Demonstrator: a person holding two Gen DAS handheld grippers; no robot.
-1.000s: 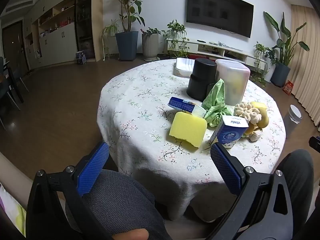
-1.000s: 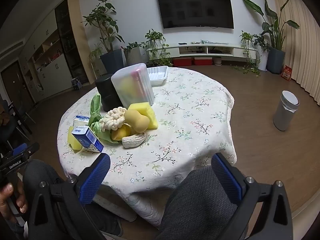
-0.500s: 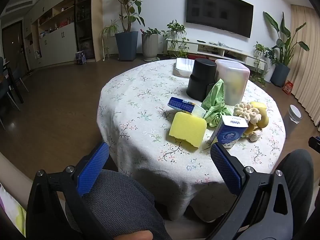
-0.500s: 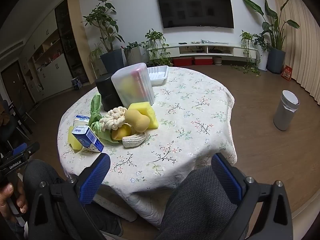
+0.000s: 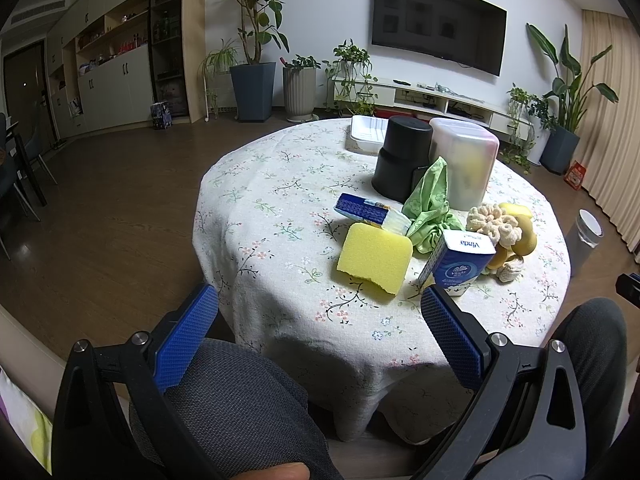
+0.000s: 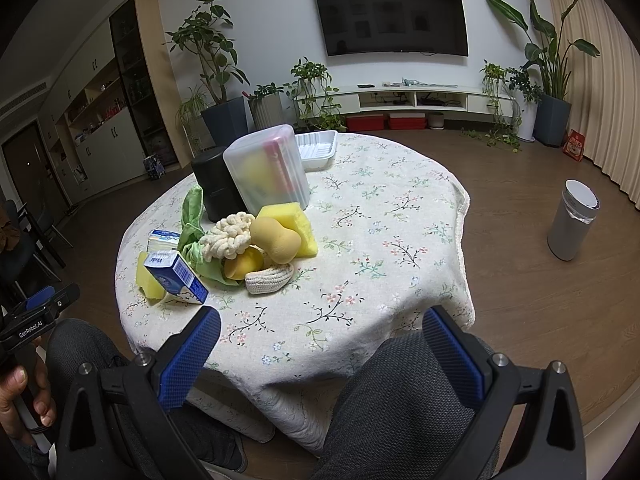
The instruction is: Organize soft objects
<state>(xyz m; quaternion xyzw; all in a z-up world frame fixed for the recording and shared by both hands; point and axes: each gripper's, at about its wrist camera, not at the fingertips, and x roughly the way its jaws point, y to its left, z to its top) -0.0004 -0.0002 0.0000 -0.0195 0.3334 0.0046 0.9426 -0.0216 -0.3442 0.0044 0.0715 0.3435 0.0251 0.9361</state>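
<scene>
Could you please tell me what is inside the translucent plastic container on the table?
Through the frosted wall of the translucent container, something yellow and something red or pink show. The blur hides what they are, and anything behind them is covered.

The right gripper (image 6: 320, 344) hangs low over the person's grey-trousered knee (image 6: 400, 408), jaws spread wide with nothing between them. Beyond it a round table (image 6: 400, 220) in a flowered cloth carries a heap of soft things: a yellow sponge (image 6: 294, 224), a tan gourd-shaped sponge (image 6: 276, 240) leaning on it, a cream knotted rope (image 6: 228, 236), a green cloth (image 6: 192, 216) and a blue tissue pack (image 6: 176, 276). Behind stand a frosted container (image 6: 266, 172), a black container (image 6: 216, 188) and a white tray (image 6: 316, 148). At the left edge a hand (image 6: 24, 396) holds the left gripper (image 6: 38, 312).
</scene>
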